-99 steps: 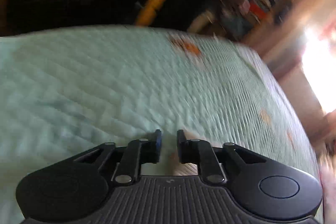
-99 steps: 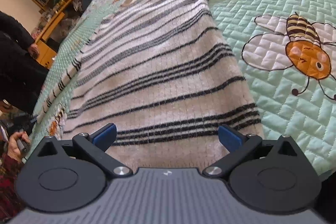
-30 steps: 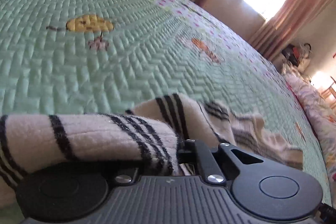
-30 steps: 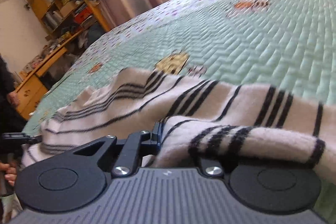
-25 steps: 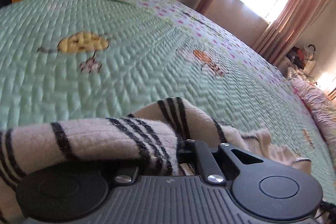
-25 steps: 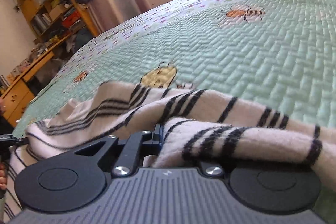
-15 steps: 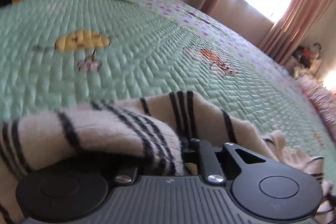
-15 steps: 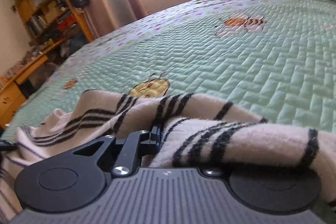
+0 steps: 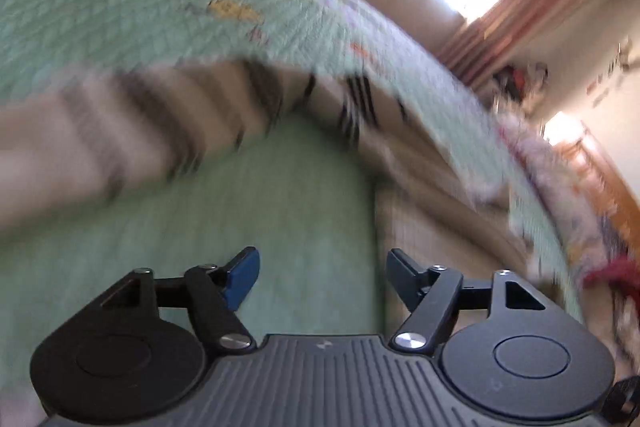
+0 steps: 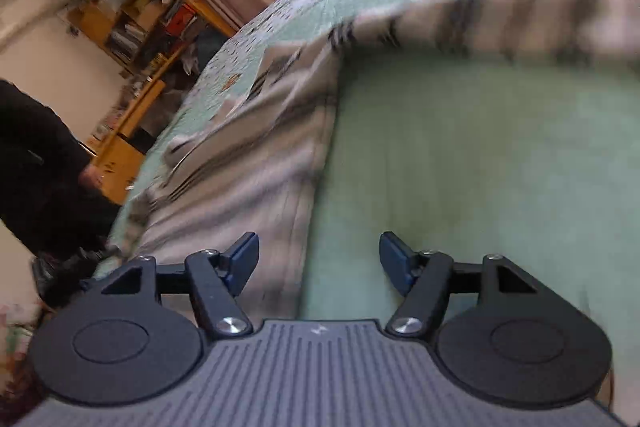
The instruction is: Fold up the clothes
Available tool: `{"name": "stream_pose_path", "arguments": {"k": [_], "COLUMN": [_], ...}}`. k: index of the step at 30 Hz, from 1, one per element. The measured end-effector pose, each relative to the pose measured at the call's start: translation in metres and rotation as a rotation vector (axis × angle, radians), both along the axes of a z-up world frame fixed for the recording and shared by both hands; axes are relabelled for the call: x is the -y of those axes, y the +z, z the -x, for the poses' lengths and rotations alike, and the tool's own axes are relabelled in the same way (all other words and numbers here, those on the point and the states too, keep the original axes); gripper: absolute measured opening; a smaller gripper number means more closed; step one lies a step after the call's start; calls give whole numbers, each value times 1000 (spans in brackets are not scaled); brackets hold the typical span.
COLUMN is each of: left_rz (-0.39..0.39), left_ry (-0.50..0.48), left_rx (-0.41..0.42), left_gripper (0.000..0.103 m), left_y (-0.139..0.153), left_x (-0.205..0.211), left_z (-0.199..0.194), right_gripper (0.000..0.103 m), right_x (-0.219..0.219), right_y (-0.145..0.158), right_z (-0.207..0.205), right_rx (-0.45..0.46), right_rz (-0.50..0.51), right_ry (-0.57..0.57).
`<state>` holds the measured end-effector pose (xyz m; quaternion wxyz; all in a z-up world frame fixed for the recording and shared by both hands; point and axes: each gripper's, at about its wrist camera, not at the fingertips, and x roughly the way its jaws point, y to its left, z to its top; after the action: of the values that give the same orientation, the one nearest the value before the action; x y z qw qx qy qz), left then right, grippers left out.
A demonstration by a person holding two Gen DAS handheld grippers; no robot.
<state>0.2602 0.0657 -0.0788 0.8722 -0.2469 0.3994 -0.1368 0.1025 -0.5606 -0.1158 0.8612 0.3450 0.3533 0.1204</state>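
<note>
sweater lay flat on the green quilt, probably body lengthwise away from the cameras, one sleeve stretched crosswise beyond it. cream knit with thin dark stripe groups. both views motion-blurred, so stripe detail and hem edges were hard to read. left gripper and right gripper had just been opening, jaws apart, nothing between them, the cloth released.
</note>
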Motion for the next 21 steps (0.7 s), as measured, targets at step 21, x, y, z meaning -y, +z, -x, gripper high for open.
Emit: {"name": "stream_pose_path", "arguments": {"k": [21], "left_rz": [-361], "left_ry": [-160], "left_rx": [-23], "left_gripper": [83], "left_y": [34], "left_x": [91], "left_z": [123], "right_gripper": [52], "right_x": [-61], "right_y": [24], "right_z": [120], "right_rx": [-23], "right_rz": [346], "right_ry": [189]}}
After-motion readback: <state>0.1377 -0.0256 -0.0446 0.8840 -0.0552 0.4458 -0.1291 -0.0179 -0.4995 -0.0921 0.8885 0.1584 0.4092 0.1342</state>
